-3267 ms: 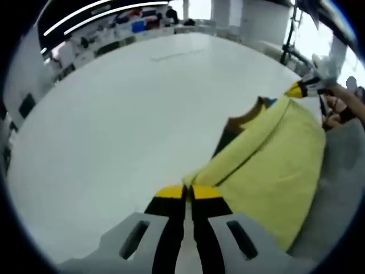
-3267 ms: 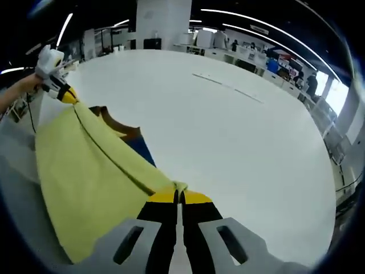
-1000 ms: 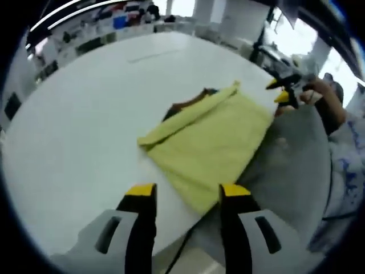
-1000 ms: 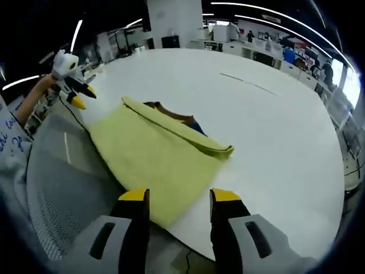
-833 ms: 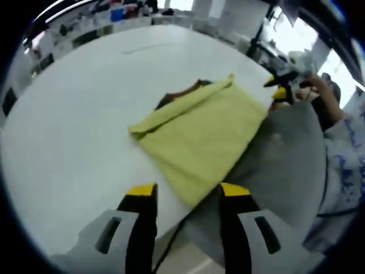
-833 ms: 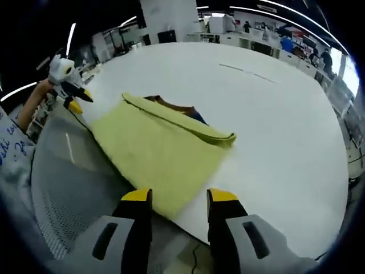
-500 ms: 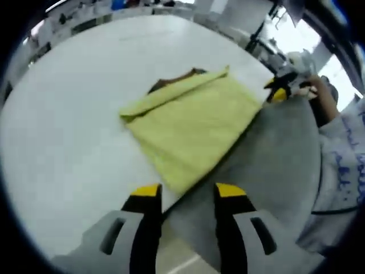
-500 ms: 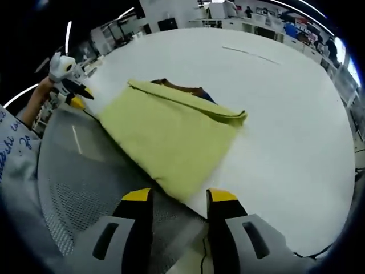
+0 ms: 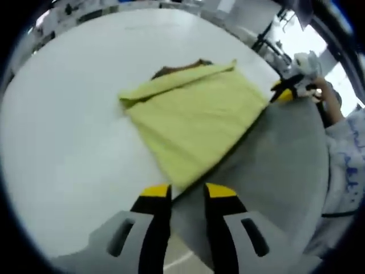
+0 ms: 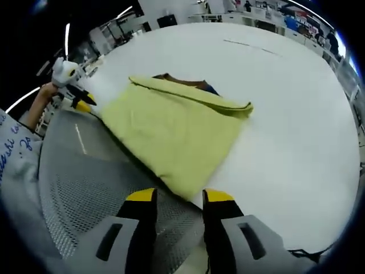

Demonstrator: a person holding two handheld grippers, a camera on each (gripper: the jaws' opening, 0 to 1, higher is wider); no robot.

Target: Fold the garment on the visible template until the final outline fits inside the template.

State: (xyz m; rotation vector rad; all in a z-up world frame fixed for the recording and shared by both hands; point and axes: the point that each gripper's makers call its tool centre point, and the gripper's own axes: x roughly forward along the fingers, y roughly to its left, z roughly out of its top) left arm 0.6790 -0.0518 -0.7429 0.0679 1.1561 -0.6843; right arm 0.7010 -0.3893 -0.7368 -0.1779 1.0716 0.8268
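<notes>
Yellow garment (image 9: 194, 117) folded flat on white bench (image 9: 63, 114), just ahead of both grippers; near edge hangs at bench edge over grey mesh surface (image 10: 85, 188). Rolled hem at far side, brown-and-blue collar (image 10: 185, 83) showing beyond it. Template outline not discernible. Left gripper (image 9: 181, 193) held low before garment's near corner, jaws parted, empty. Right gripper (image 10: 177, 197) likewise: jaws apart, nothing held, aimed at opposite near corner. Probably lined up for the next fold grasp. Person's sleeve (image 10: 14, 154) at the side.
</notes>
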